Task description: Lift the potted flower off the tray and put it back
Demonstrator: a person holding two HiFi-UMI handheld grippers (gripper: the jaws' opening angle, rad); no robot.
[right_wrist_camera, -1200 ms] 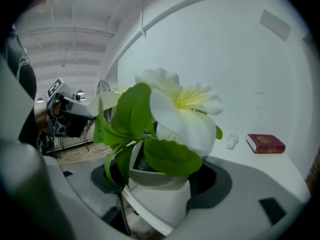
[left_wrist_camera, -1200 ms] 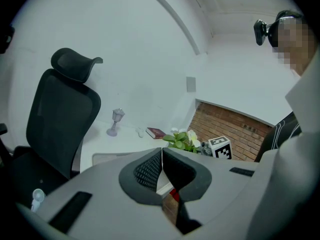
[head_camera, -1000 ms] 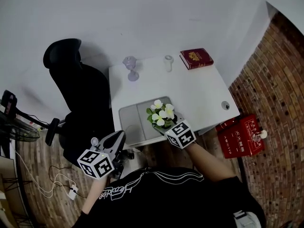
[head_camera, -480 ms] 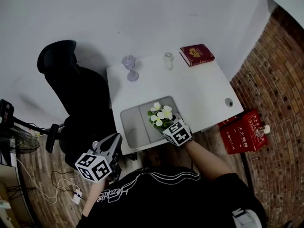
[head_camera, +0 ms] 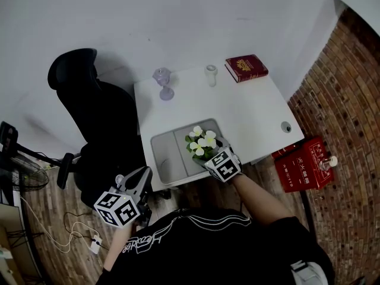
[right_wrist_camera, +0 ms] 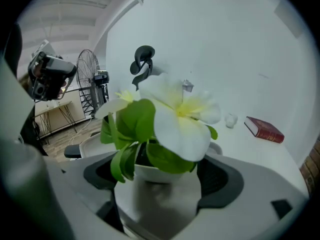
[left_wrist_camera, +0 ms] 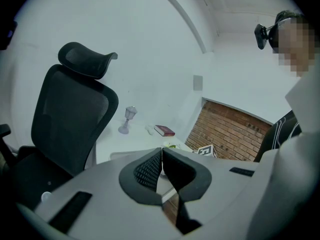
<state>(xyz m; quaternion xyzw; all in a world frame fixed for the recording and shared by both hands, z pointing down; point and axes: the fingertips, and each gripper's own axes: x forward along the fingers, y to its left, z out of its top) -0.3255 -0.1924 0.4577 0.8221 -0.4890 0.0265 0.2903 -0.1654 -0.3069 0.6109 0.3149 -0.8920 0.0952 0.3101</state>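
Observation:
The potted flower (head_camera: 202, 144), white blooms and green leaves in a small white pot (right_wrist_camera: 156, 173), stands on the grey tray (head_camera: 163, 153) at the white table's near edge. My right gripper (head_camera: 209, 155) reaches in from the near side with the pot between its jaws. Those jaws are opening, and the dark pads (right_wrist_camera: 217, 176) stand a little off the pot's sides. My left gripper (head_camera: 145, 174) hangs off the table to the left, beside the chair. It is shut (left_wrist_camera: 161, 156) and holds nothing.
A black office chair (head_camera: 89, 111) stands left of the table. At the table's far edge are a clear goblet (head_camera: 163, 83), a small white cup (head_camera: 210, 75) and a red book (head_camera: 246, 67). Red boxes (head_camera: 303, 168) sit on the floor by the brick wall. A fan (right_wrist_camera: 90, 81) stands at left.
My right gripper sank with the flower pot, which now rests on the tray, and its jaws have spread off the pot. The left gripper has barely shifted.

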